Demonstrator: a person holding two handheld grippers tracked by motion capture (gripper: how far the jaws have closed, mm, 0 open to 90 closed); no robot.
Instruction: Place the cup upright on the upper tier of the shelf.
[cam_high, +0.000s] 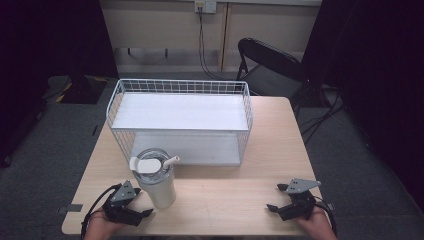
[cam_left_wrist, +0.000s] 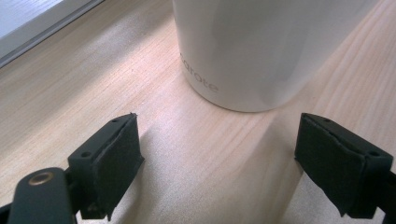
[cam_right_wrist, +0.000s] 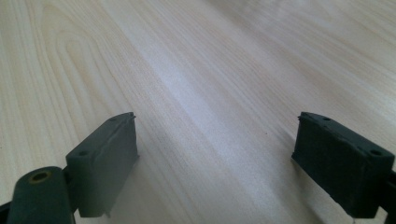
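**White tumbler standing before the left hand-held gripper**

A pale wooden worktop (cam_high: 225, 200) is sitting on grey carpet, carrying a white 2-tier wire rack (cam_high: 180, 120); a black folding chair (cam_high: 270, 65) is standing behind. The white lidded tumbler with a straw (cam_high: 156, 180) is standing just ahead of the left hand-held gripper (cam_high: 142, 202), untouched, its jaws spread wide. The right hand-held gripper (cam_high: 277, 197) is resting well apart, jaws also spread, grasping nothing.

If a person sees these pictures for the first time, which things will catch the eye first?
First the white wire shelf rack, standing at the far middle of the wooden table. Then the white tumbler with lid and straw, upright just in front of the rack, near the left gripper; both grippers rest open at the near edge.
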